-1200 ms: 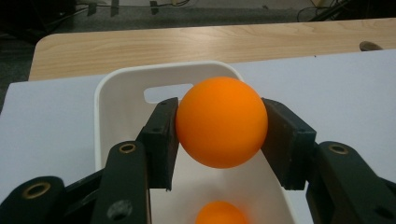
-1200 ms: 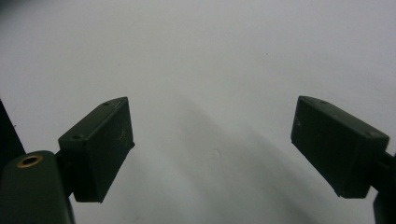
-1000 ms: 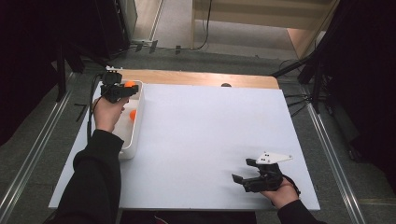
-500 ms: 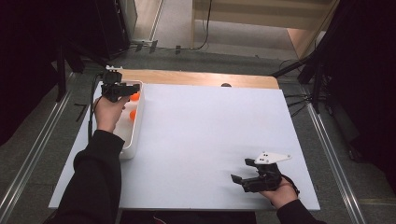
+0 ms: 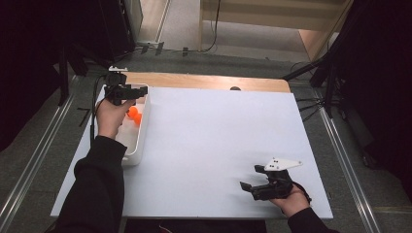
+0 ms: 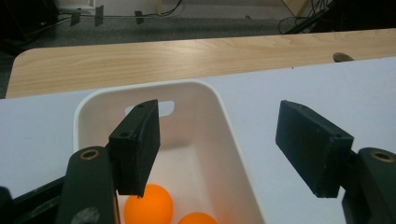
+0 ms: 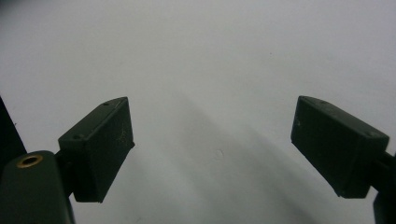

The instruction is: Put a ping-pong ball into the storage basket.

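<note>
High view: left gripper [image 5: 127, 90], jaws spread and empty, hovers over the far end of a glossy white rounded-rectangle plastic bin [image 5: 142, 127] holding two smooth orange balls [image 5: 134, 114]. It has drifted farther since earlier. Right gripper [image 5: 254, 187], also released, rests unmoved on the matte white tabletop [image 5: 214, 141].

The right gripper [image 7: 212, 149] looks down along its two black jaws, which stand wide apart with nothing between them, above the bare white table top [image 7: 219, 56], where their soft shadow falls.
</note>
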Tool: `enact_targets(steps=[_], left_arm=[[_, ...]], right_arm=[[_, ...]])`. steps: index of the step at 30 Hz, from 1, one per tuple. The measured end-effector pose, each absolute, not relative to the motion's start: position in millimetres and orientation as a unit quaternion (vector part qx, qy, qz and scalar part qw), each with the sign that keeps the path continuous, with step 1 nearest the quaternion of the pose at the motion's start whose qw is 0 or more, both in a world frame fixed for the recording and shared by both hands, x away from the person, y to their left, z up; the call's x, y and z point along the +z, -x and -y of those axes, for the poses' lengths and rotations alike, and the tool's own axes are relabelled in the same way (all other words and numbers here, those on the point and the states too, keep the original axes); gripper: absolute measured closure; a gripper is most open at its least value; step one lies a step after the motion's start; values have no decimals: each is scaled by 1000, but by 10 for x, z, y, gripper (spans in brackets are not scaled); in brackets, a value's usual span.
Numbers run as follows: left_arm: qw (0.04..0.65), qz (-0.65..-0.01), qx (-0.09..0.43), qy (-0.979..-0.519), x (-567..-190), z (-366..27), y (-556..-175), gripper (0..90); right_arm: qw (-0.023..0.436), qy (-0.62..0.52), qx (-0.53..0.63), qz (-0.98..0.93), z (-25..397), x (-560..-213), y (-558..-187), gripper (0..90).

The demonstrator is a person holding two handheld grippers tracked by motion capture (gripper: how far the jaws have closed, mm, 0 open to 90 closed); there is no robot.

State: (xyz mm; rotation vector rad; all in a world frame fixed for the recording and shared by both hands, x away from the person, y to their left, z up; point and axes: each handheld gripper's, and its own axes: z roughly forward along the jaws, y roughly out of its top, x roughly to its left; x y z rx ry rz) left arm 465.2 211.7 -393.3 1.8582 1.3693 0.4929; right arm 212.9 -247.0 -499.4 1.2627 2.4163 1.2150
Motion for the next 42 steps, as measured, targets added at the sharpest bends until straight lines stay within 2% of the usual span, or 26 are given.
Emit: enact_targets(steps=[22,34,39,42], left_arm=[[414,-474,132,-766,-3804,-1894,-4493,308],[400,-454,128,-785,-3820,-1815,-4446,308],[412,-444,112,-788,-3817,-1756,-4424,307],[424,-436,99,-788,-3820,-1715,-4410,280]], right_arm=[[80,-423,405,-807,2473,-4988,-2125,116],[81,-424,404,-807,2471,-4981,-2114,116],[81,-423,405,-807,2471,-4979,-2111,116],[80,-423,405,-806,2474,-4979,-2111,116]])
